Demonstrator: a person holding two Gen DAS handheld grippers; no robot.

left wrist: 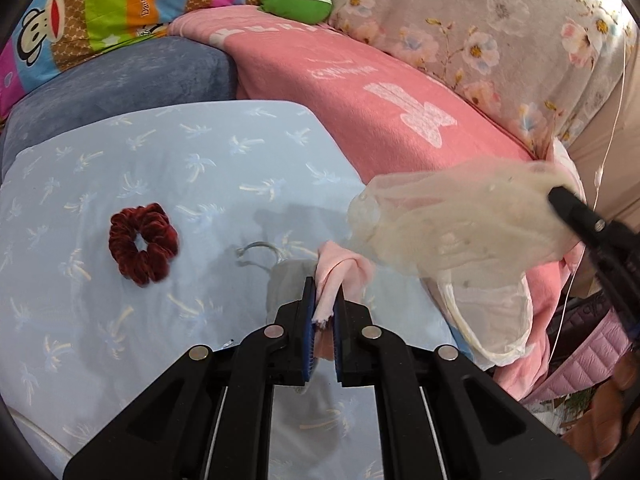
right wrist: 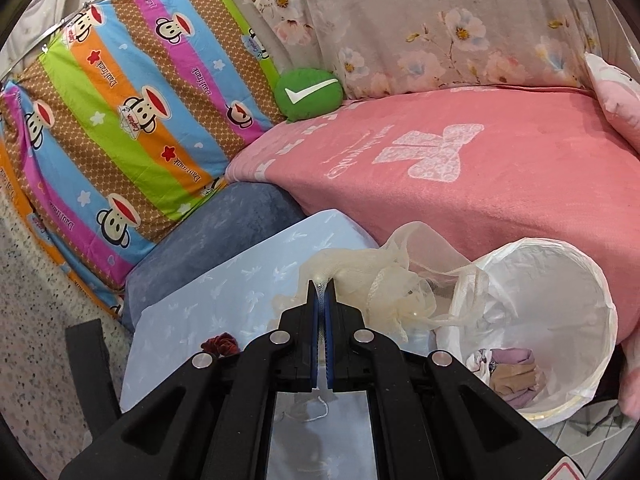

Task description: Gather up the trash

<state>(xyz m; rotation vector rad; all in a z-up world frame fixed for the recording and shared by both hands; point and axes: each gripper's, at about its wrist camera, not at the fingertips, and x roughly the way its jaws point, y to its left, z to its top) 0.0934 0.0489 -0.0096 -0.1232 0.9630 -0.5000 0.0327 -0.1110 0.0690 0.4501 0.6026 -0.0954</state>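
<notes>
My left gripper (left wrist: 325,304) is matte black plastic, two fingers lined with blue ribbed pads (left wrist: 308,312), and four round silver screw heads span the linkage from 9 to 3 o'clock. My right gripper (right wrist: 322,300) is built identically; a red-edged sticker (right wrist: 568,472) shows at 5 o'clock.

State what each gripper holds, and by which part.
Left gripper: pink cloth scrap, pinched at one end. Right gripper: cream mesh netting, pinched at its edge.

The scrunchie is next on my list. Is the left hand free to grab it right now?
Probably not yet: the left tongs are shut on a pink cloth. Nothing blocks the scrunchie itself.
</notes>
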